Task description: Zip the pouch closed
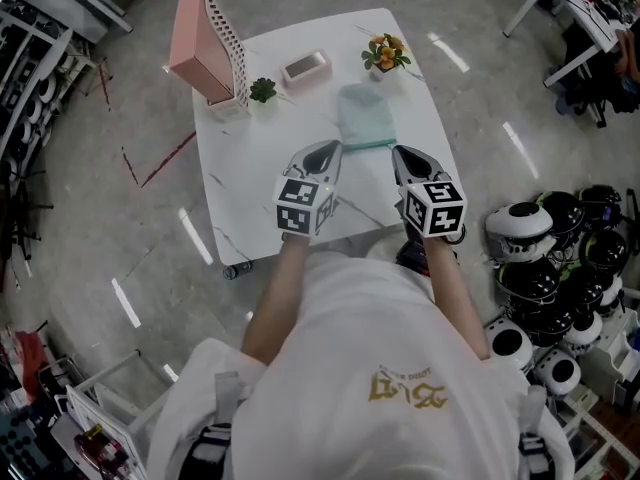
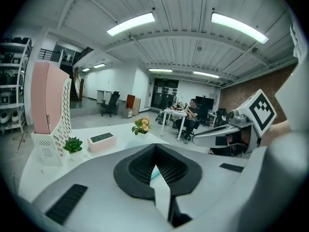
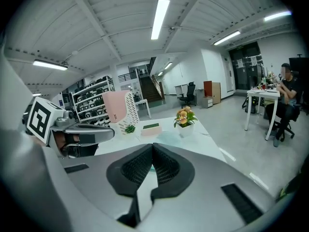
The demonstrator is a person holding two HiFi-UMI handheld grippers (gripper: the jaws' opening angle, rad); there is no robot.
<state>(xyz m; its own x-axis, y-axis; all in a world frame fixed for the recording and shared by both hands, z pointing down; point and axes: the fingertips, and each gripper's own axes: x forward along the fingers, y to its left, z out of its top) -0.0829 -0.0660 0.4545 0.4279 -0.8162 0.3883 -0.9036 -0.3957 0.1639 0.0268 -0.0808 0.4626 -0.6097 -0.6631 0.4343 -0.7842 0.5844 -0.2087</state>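
A white marbled desk (image 1: 250, 168) carries a pink file holder (image 1: 200, 43) upright at its far left corner; a small green plant (image 1: 262, 89) sits just right of it; a pink box (image 1: 306, 68) lies further right; a pot of orange flowers (image 1: 384, 53) stands at the far right corner; round black-and-white devices (image 1: 545, 258) crowd the floor to the right.

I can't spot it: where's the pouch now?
Head view: the green pouch lies right of centre on the white table, just this side of the flower pot.
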